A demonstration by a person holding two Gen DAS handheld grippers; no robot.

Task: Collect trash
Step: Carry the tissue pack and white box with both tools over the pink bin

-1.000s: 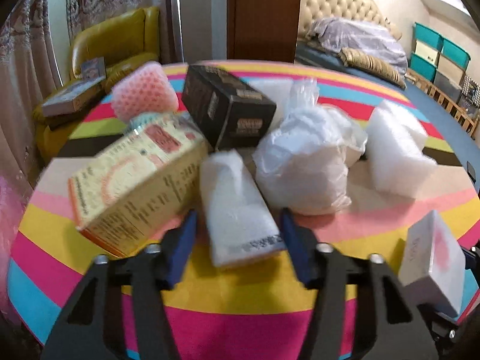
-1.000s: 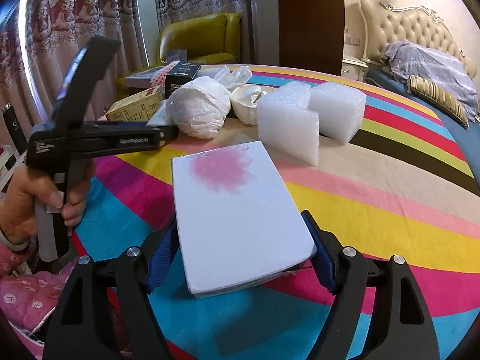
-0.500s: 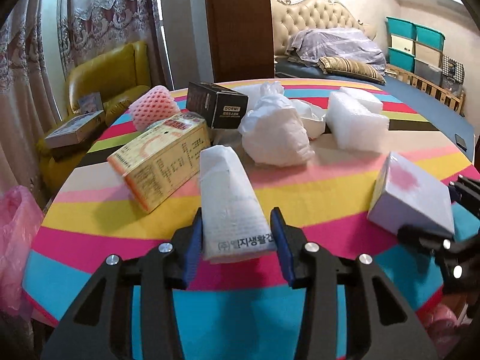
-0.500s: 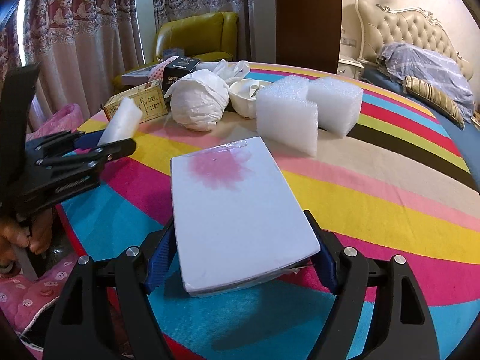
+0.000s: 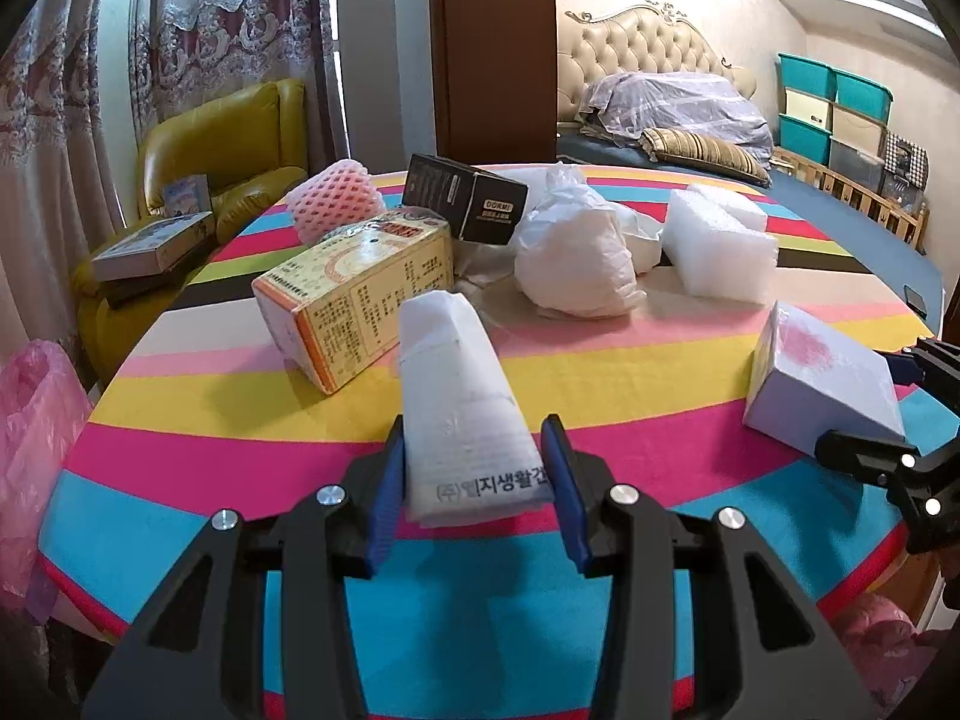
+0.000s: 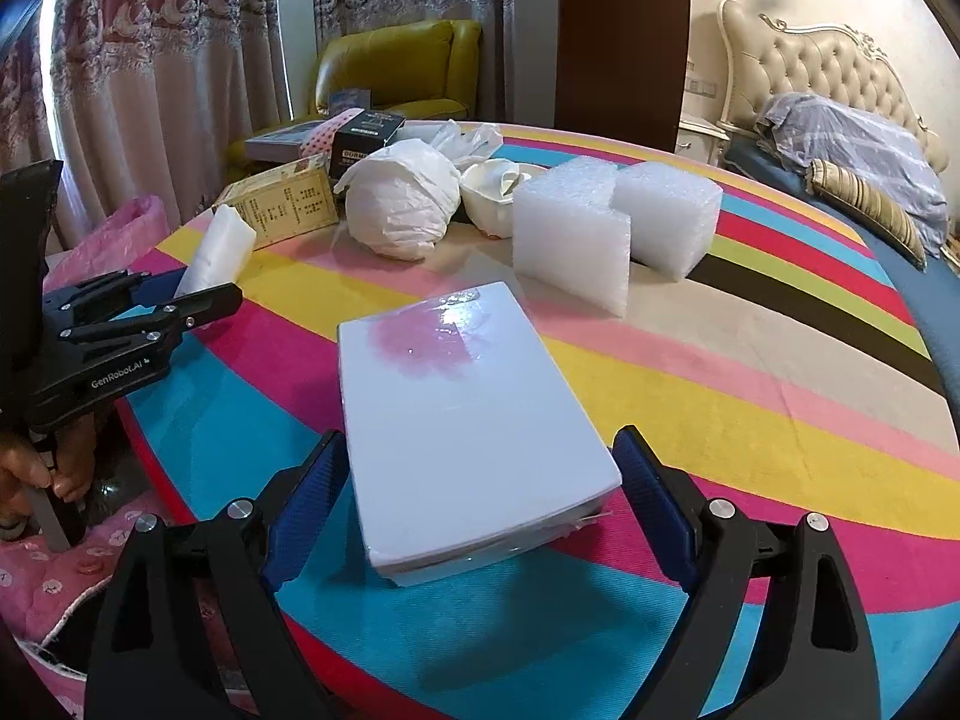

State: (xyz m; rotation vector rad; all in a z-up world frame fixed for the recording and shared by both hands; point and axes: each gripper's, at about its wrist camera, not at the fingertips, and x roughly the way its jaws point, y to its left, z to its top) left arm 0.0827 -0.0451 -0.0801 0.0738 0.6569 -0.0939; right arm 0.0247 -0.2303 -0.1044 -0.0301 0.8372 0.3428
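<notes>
Striped round table (image 5: 198, 408) with both grippers holding trash above its near edge.

Left gripper (image 5: 474, 480) clamps a white foam sleeve (image 5: 465, 402); right gripper (image 6: 480, 480) clamps a pale pink-stained box (image 6: 462, 414). Beyond lie a yellow carton (image 5: 354, 294), white bag (image 5: 576, 270) and foam blocks (image 6: 618, 216).

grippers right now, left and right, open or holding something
Left gripper: shut on the white foam packet.
Right gripper: shut on the white box with the pink stain.

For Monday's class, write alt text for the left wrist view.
Left tongs grip a white folded packet with Korean print above a round rainbow-striped table. Behind lie a yellow carton, a black box and a white plastic bag.
</notes>
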